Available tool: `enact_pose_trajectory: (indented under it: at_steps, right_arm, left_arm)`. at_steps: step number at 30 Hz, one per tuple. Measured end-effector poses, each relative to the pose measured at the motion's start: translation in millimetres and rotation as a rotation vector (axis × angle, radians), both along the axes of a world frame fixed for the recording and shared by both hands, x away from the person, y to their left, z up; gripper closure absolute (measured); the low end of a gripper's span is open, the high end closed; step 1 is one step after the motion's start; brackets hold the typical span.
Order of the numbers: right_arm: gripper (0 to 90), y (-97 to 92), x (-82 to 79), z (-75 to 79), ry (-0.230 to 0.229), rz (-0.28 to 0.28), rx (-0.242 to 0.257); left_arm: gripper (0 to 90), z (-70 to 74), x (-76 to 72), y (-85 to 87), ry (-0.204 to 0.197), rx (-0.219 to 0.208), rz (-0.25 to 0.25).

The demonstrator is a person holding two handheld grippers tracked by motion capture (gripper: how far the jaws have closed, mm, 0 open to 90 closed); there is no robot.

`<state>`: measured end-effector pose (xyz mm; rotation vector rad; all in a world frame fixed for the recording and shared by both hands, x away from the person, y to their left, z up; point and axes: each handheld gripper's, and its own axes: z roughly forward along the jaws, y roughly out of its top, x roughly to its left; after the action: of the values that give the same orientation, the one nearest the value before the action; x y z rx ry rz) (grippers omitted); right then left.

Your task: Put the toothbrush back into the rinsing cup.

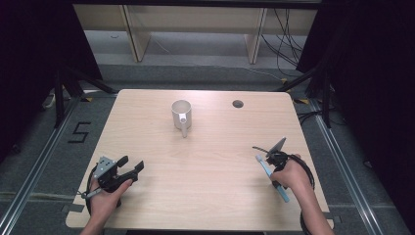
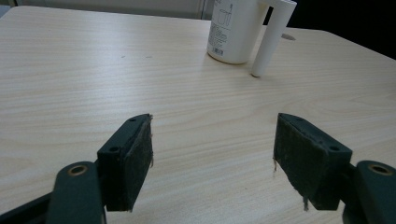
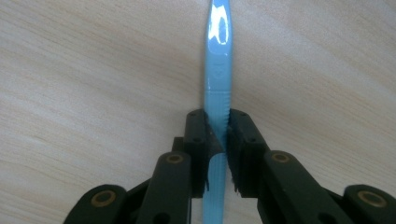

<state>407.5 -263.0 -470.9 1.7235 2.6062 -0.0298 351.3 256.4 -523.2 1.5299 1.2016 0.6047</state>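
A blue toothbrush (image 3: 217,74) was clamped between the pads of the right gripper (image 3: 219,135), low over the table (image 1: 205,161) near its right edge. The left gripper (image 2: 212,149) was held wide apart and empty, pointed towards a white mug (image 1: 181,115) well away.

Right tongs (image 3: 218,135) clamped on blue toothbrush (image 3: 217,70) handle, over wooden table (image 3: 93,70).
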Motion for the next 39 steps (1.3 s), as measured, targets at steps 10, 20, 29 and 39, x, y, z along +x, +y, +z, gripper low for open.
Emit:
enact_pose_trajectory:
  at_steps: [10, 20, 29, 39]
  right_arm:
    - [79.5, -2.1, 0.6, 1.4, -0.002, -0.003, -0.002]
    - [79.6, -5.1, -4.4, 19.1, -0.065, -0.013, 0.035]
    - [79.6, -5.4, -7.0, 26.4, -0.108, -0.029, 0.063]
    - [79.7, -4.1, -8.9, 31.8, -0.146, -0.037, 0.093]
  left_arm:
    - [27.8, 0.1, 0.3, 0.1, 0.003, 0.002, -0.001]
    - [28.1, 0.0, 0.4, -1.1, -0.001, 0.011, -0.001]
    - [28.1, 0.0, 0.3, -0.5, 0.001, 0.008, 0.001]
    - [28.1, 0.0, 0.4, -0.5, 0.001, 0.009, 0.000]
